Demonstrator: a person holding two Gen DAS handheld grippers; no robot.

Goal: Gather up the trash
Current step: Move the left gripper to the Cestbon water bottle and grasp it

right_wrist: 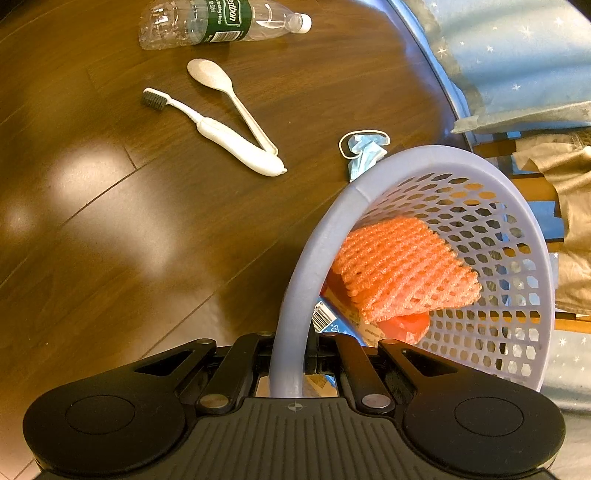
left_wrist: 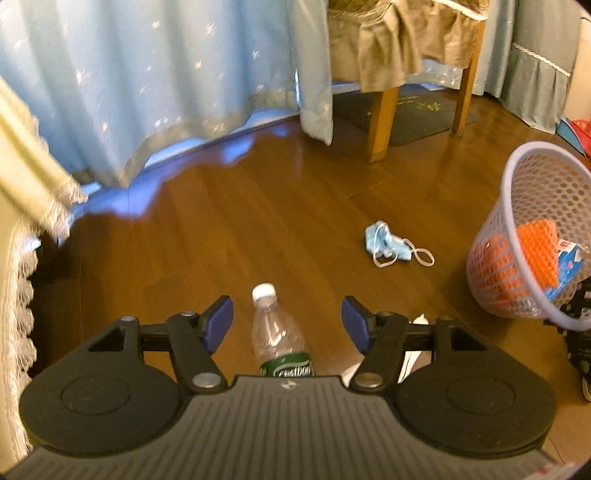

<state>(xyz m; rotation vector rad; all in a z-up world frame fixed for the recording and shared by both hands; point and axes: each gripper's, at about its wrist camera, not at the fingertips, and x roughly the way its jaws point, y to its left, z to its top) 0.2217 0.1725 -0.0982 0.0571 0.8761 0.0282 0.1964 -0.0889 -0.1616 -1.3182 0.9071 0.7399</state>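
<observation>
Your left wrist camera looks steeply down along its fingers at the wood floor (left_wrist: 258,221), facing the curtain (left_wrist: 147,74). Your right wrist camera sits close over the basket (right_wrist: 295,295) rim. Both share the bottle (left_wrist: 277,332), mask (left_wrist: 388,243) and basket.

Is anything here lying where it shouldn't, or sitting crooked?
Yes. A plastic bottle, a spoon, a toothbrush and a crumpled face mask lie loose on the wooden floor. The basket sits tilted, its rim clamped in the right gripper, with orange foam netting inside.
</observation>
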